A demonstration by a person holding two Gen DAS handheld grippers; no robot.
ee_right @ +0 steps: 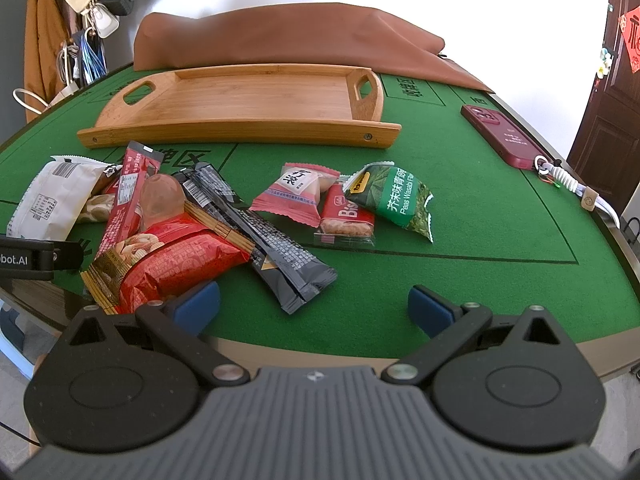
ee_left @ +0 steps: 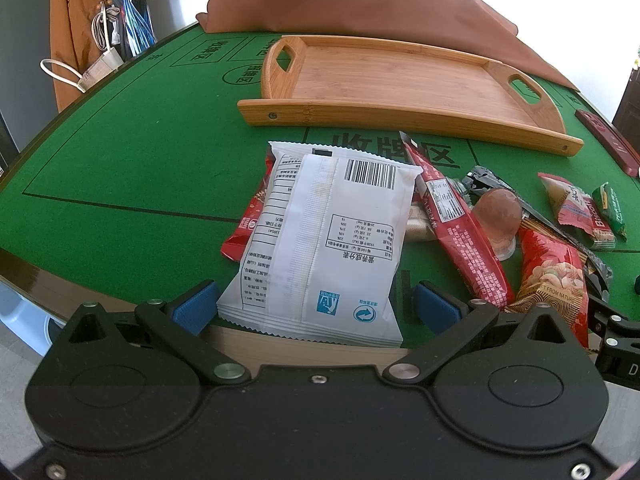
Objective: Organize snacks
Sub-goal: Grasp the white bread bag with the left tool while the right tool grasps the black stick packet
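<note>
A large white snack packet (ee_left: 320, 240) lies face down at the table's near edge, its lower end between the blue pads (ee_left: 196, 306) of my open left gripper (ee_left: 316, 306). To its right sit a red stick pack (ee_left: 452, 216), a jelly cup (ee_left: 498, 216) and a red nut bag (ee_left: 552, 276). My right gripper (ee_right: 314, 308) is open over bare felt, with the end of a black sachet (ee_right: 260, 232) just ahead. Beyond lie a pink packet (ee_right: 298, 192), a red biscuit pack (ee_right: 346, 216) and a green wasabi-pea bag (ee_right: 396, 196). An empty bamboo tray (ee_right: 240, 128) stands behind the snacks.
A dark red phone (ee_right: 508, 136) with a lanyard lies at the right side of the green felt table (ee_right: 480, 220). A brown cloth (ee_right: 280, 36) is heaped behind the tray. Bags and cables hang beyond the far left edge. A door (ee_right: 612, 120) is at the right.
</note>
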